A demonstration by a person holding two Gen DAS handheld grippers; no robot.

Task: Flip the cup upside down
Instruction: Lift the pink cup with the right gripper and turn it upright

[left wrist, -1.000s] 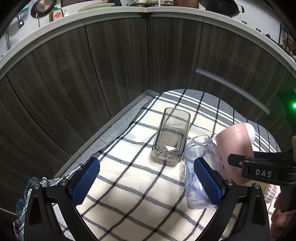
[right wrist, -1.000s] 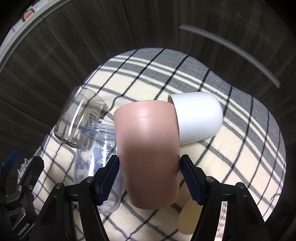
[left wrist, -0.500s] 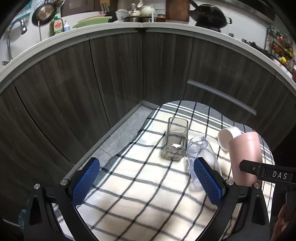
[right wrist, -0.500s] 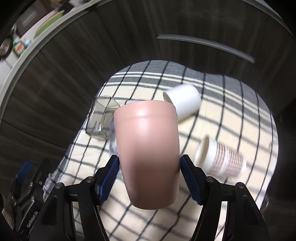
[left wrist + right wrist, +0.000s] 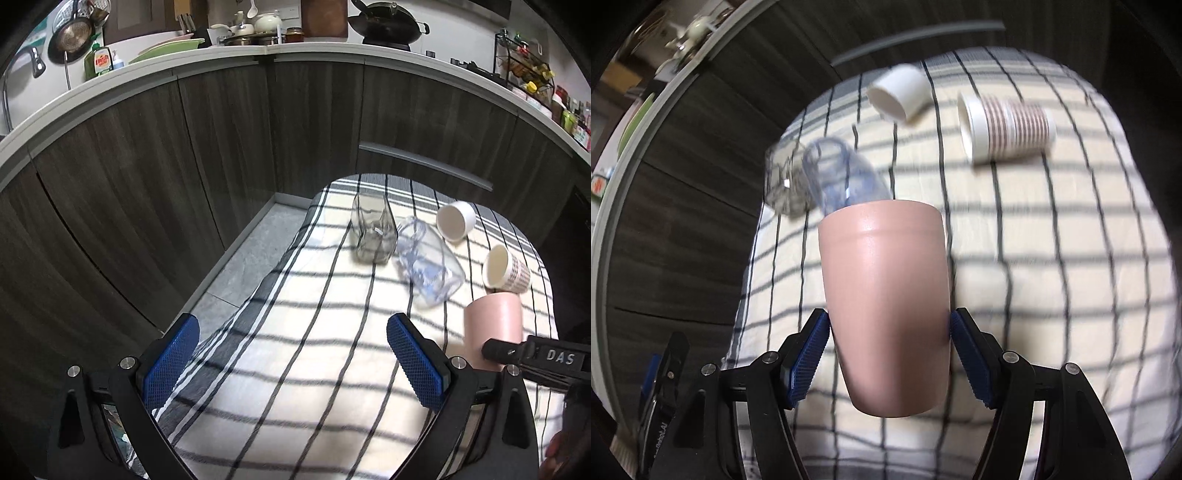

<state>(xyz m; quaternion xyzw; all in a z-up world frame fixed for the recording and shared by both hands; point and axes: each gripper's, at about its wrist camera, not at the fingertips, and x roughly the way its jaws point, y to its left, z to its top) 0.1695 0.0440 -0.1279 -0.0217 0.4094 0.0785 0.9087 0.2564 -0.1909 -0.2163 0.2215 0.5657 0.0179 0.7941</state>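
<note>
The pink cup (image 5: 884, 306) sits squarely between the two blue pads of the right gripper (image 5: 889, 350), both pads pressed against its sides near the narrower end, which points back toward the camera. Its wider end faces away, out over the checked cloth (image 5: 1052, 258), and the cup is held up off the cloth rather than resting on it. In the left wrist view the same pink cup (image 5: 493, 328) shows at the right edge with a black finger of the right gripper (image 5: 532, 356) across its lower part; the cup looks roughly upright there, though which end is up cannot be told.

Beyond the cup, several other vessels lie on their sides on the cloth: a clear plastic cup with blue print (image 5: 842, 173) just past the rim of the pink one, a square clear glass (image 5: 785, 181) touching it on the left, a plain white cup (image 5: 899, 96) farther off, and a white cup with red stripes (image 5: 1008, 127) to the right of that.

The left gripper (image 5: 291, 363) hangs over the near part of the cloth with its blue pads spread wide apart and nothing between them. Dark wood-grain cabinet doors (image 5: 184, 166) rise behind the cloth.
</note>
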